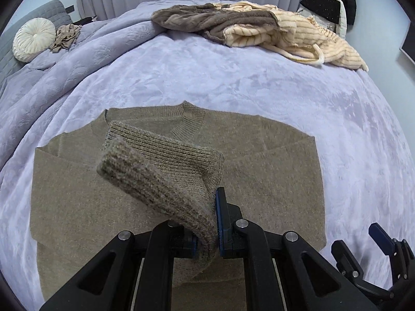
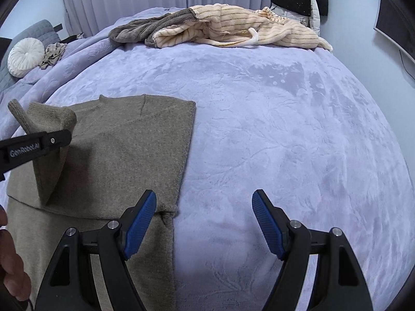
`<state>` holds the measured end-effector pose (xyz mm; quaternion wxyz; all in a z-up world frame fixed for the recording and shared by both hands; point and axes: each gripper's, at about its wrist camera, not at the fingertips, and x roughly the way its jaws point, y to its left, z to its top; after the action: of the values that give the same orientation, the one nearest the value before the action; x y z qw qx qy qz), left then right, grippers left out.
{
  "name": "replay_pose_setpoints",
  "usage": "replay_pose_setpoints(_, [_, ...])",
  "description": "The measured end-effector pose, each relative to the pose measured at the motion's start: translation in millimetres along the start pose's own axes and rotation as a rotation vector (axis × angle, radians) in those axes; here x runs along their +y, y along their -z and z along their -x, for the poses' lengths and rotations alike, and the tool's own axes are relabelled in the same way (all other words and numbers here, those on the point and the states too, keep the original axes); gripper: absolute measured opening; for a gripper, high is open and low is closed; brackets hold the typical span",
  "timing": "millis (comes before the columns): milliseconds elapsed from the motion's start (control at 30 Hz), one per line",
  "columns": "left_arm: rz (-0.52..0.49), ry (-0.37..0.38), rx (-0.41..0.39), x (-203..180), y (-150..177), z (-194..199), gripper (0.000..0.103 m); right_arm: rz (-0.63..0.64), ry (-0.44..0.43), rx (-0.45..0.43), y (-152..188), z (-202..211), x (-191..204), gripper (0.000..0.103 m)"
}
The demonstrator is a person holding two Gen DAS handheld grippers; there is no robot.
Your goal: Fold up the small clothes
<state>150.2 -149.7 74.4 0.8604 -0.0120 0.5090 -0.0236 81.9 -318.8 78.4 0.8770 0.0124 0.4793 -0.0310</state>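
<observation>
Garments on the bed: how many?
4, maybe more hidden: tan sweater in front, brown robe and striped cream robe at back, beige piece beside pillow.

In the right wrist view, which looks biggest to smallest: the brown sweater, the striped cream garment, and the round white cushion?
1. Brown sweater, though nearness to the camera inflates it.
2. Striped cream garment.
3. Round white cushion, far off, so its true size is unsure.
</observation>
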Motion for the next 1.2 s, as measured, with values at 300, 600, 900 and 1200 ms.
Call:
replay_pose_setpoints(300, [-0.019,0.064,0.085,-6.2,16.9,-30.9,0.081,-0.016,-0.016,0.023,14.3,-8.5,-8.2,0.079])
replay_pose_setpoints(600, [0.046,0.255,0.069,33.6,23.8,-9.5,0.096,0.021,-0.077,0.021,18.1,-4.5,8.2,0.079])
replay_pose_setpoints(900, [0.164,0.504,-0.022,119.8,21.1,34.2,0.096,0.119,-0.225,-0.020,9.5,4.0,72.2,0.079])
replay_pose_setpoints(1200, [0.329,0.332,0.065,207.9,25.9,-19.0,0.096,0.228,-0.160,0.017,-20.7,-36.3,185.0,0.078])
